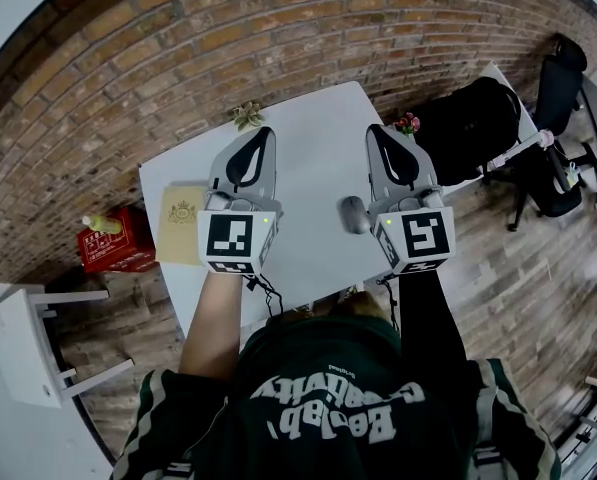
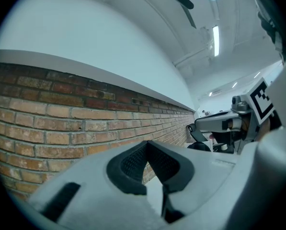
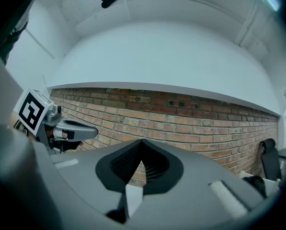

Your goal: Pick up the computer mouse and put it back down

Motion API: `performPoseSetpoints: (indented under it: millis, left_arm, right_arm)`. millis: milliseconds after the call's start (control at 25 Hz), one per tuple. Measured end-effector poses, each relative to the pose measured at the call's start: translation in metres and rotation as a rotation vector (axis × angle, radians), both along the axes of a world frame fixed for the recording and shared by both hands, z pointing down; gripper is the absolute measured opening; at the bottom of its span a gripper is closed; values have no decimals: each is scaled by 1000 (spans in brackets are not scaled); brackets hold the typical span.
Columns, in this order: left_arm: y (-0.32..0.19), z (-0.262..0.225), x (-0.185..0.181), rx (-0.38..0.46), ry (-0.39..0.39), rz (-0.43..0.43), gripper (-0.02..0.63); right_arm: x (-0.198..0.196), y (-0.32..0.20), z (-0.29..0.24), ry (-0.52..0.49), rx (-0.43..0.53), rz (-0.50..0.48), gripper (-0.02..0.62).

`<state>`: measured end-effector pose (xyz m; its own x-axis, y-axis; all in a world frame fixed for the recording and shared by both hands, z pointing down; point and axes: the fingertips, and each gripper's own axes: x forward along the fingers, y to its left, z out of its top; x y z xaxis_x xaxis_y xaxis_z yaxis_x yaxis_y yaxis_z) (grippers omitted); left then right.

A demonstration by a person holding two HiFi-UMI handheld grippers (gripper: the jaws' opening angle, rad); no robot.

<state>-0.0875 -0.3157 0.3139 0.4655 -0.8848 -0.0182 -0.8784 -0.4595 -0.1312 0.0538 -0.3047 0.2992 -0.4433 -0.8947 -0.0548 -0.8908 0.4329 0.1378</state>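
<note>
Pickup not begun — your 2 tools, left gripper [image 1: 264,133] and right gripper [image 1: 374,130], are closed and empty; the computer mouse [image 1: 354,214] lies on the table [image 1: 313,158] beside the right gripper. Open, then lower.

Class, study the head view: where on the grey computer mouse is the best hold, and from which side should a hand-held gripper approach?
Grip the grey computer mouse across its long sides at mid-body, probably from above: it lies flat on the white table, its rounded back offering no edge. The right hand-held gripper, now shut, is nearest.
</note>
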Motion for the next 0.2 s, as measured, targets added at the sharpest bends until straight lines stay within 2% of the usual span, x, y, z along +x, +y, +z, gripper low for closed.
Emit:
performPoseSetpoints:
  millis: [200]
  left_arm:
    - [3,0,-6,-5,0,2,6]
  right_arm:
    - [-7,2,0,-3,-1,4,12]
